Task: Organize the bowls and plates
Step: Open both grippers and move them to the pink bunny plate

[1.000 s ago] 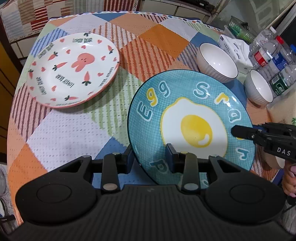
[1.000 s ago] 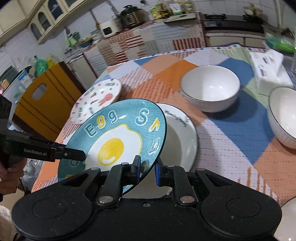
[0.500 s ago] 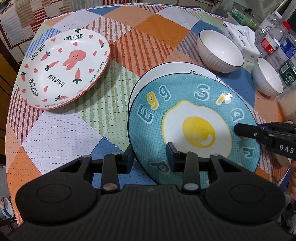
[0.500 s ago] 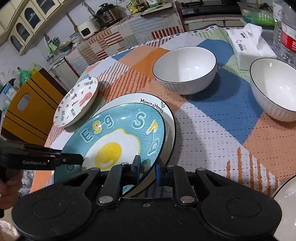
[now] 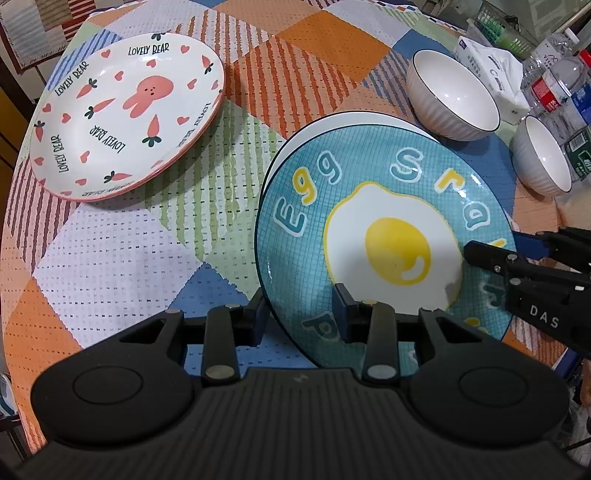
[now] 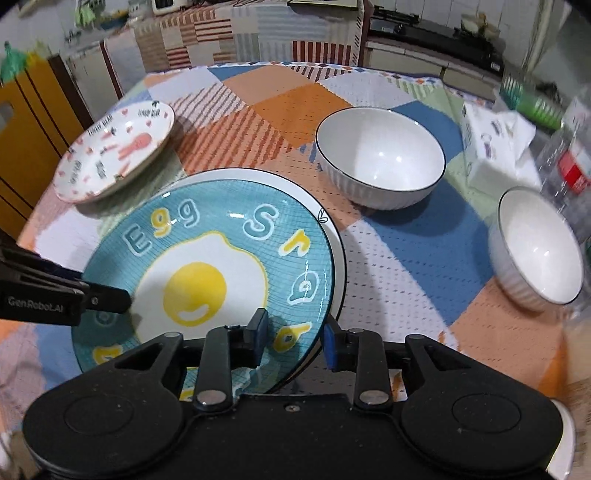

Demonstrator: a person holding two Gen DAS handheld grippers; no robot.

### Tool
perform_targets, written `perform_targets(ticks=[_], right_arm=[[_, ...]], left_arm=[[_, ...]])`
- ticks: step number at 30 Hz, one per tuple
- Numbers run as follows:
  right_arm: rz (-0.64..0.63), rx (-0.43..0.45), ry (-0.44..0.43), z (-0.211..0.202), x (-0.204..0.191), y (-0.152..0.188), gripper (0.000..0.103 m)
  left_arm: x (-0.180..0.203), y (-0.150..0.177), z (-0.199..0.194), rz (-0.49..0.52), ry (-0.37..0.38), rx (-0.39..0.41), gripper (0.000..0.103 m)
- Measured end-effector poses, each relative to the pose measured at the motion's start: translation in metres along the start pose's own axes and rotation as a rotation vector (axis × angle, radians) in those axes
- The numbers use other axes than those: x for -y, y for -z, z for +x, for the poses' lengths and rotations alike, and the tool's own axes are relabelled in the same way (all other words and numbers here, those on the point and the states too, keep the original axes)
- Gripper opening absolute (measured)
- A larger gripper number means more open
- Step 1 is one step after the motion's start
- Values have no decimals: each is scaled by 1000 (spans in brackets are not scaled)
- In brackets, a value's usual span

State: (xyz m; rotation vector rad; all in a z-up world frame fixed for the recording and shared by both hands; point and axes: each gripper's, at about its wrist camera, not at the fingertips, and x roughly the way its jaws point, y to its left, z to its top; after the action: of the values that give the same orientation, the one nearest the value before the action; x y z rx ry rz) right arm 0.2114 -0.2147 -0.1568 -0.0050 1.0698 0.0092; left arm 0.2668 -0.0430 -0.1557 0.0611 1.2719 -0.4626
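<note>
Surface: patchwork tablecloth | kitchen counter behind | both bowls empty | blue egg plate atop white plate | left gripper, right gripper straddle its rim, jaws spread.

a glossy glazed blue egg plate catches highlights atop a shiny white plate. at ten o'clock sits a smooth ceramic rabbit plate; at one o'clock, a ribbed white bowl with glossy interior. the patchwork tablecloth looks woven and matt. the left gripper is matt black plastic with metal pins; clear plastic bottles at two o'clock.
</note>
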Motion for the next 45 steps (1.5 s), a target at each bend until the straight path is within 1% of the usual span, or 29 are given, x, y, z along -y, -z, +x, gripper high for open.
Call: perform_targets(ticks=[3, 5, 7, 9, 12, 16, 19, 22, 24, 27, 28, 30, 31, 33, 35, 38, 40, 41, 43, 45], right_arm=[[-14, -1, 44, -2, -4, 2, 36], [-42, -10, 83, 0, -9, 3, 36], [-66, -4, 115, 3, -11, 5, 36], [-89, 7, 137, 6, -11, 6, 31], [-80, 17, 124, 2, -7, 6, 28], [-65, 58, 87, -15, -3, 1, 28], [-54, 56, 61, -26, -3, -5, 28], [-37, 55, 43, -37, -4, -11, 29], [-39, 67, 32, -47, -8, -16, 34], [-47, 88, 13, -62, -13, -21, 40], [-50, 95, 8, -66, -14, -23, 41], [-50, 107, -14, -76, -18, -27, 49], [-47, 112, -29, -80, -19, -30, 51], [-50, 119, -64, -87, -21, -35, 58], [-70, 116, -86, -92, -27, -39, 62], [-124, 106, -113, -97, -39, -47, 66], [-170, 103, -126, -101, -48, -56, 68], [-195, 110, -133, -104, -52, -63, 69], [-235, 124, -161, -108, -60, -74, 70], [-256, 144, -203, -110, -66, -85, 70]], left_arm=[[2, -1, 3, 13, -11, -2, 34], [7, -3, 6, 36, -32, -5, 34], [9, -5, 7, 37, -48, -10, 34], [9, -6, 7, 42, -52, -17, 34], [6, -6, 2, 41, -38, -17, 34], [4, -5, -14, 44, -27, 7, 34], [5, -4, -23, 71, -35, 4, 35], [3, -2, -36, 86, -29, 24, 39], [2, -1, -44, 91, -26, 33, 41], [-2, -1, -55, 89, -17, 42, 41], [-3, 0, -59, 88, -15, 42, 43], [-6, 0, -66, 92, -15, 50, 49], [-7, 0, -70, 96, -20, 56, 52], [-12, 0, -78, 83, -34, 79, 53], [-20, 0, -85, 60, -46, 109, 53], [-35, -3, -94, 49, -74, 122, 54], [-47, -7, -103, 53, -84, 130, 61], [-54, -9, -106, 56, -88, 133, 63], [-67, -13, -114, 62, -109, 151, 71], [-81, -17, -123, 57, -148, 184, 72]])
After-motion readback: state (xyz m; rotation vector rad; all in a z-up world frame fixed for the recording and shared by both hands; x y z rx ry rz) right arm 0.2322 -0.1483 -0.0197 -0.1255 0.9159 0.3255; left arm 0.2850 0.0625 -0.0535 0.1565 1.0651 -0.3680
